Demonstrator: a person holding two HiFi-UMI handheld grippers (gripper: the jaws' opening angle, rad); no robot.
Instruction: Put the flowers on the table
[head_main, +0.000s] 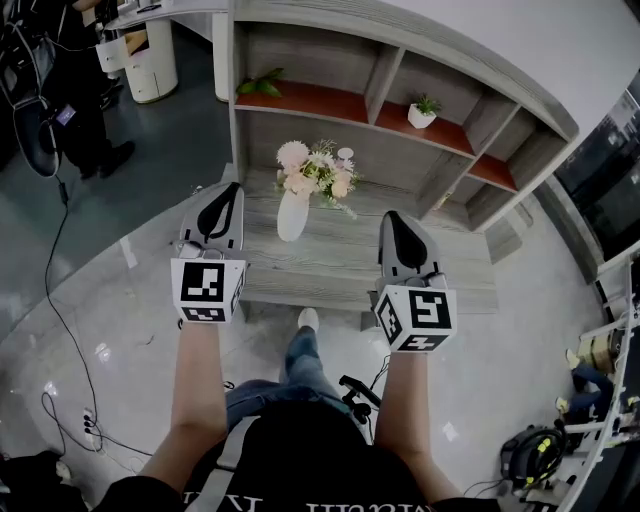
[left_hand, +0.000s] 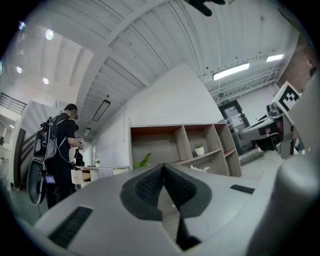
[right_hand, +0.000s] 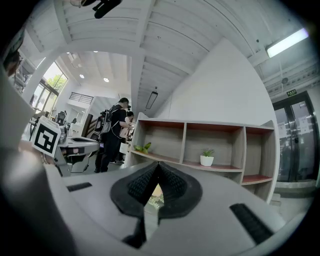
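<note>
Already the flowers (head_main: 315, 172) in their white vase (head_main: 292, 217) stand on the desk (head_main: 330, 262). Left gripper (head_main: 228, 195) and right gripper (head_main: 398, 225) keep fingers clenched, empty. Placing seems done; next, only retreat.

A white vase (head_main: 292, 216) holds pink and cream flowers (head_main: 316, 171); the grey-wood shelf unit (head_main: 400, 70) has red-brown boards.

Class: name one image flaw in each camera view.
Head view: wide lens bows the shelf unit, and the glossy floor shows glare spots. Left gripper view: fisheye, black corners, ceiling light blown out. Right gripper view: same fisheye, windows overexposed.
</note>
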